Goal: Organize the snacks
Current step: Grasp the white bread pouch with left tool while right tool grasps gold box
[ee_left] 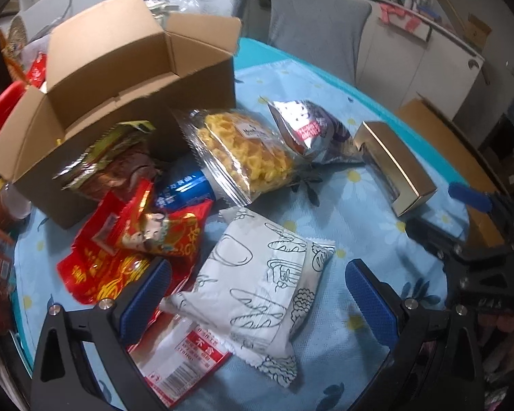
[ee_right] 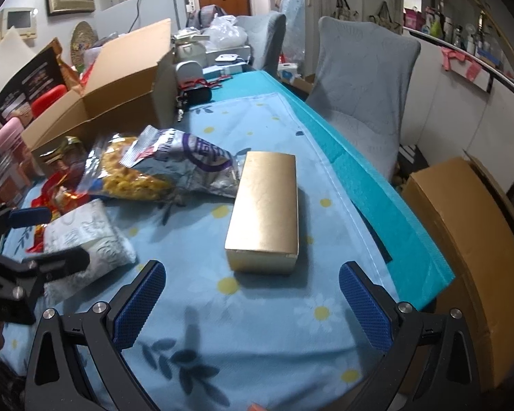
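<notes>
My left gripper is open, its jaws on either side of a white snack packet with line drawings, lying on the blue flowered cloth. Red packets, a blue can, a clear bag of yellow crisps and a silver bag lie around it. An open cardboard box stands behind, a dark packet leaning on it. My right gripper is open, just short of a gold box. The white packet, crisps and silver bag show at its left.
The table's teal edge runs along the right, with two grey chairs and a cardboard carton beyond it. Clutter of boxes, a red container and bags fills the far left of the table.
</notes>
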`<state>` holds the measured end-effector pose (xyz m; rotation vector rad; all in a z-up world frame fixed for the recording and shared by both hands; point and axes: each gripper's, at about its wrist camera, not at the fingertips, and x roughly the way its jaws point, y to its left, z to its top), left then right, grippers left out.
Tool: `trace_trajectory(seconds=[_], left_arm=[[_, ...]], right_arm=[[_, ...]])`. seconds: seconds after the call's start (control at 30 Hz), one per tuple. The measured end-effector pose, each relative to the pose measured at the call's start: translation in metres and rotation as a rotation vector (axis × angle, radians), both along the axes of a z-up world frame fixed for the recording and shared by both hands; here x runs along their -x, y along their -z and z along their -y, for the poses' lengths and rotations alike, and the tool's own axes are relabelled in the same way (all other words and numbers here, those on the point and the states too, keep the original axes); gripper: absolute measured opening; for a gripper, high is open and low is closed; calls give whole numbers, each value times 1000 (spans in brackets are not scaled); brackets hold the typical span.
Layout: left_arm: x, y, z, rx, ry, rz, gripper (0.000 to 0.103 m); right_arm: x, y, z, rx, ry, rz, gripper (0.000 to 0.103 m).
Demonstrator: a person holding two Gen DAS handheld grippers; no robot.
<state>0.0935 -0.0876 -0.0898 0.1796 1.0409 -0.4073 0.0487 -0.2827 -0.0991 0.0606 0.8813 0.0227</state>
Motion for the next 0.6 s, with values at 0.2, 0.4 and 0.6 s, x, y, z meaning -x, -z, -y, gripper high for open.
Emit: trace_trajectory(seconds=[0.2, 0.4, 0.6], left_arm=[[-7, 15, 4, -15, 21, -61, 103], [-6, 26, 8, -72, 3, -49, 93], [0, 24, 17, -64, -29, -17, 69]], right_arm=[[-23, 12, 0, 11, 3, -22, 103], [-40, 21, 0, 17, 11, -24, 95], [-41, 22, 5, 38, 48, -36, 45]])
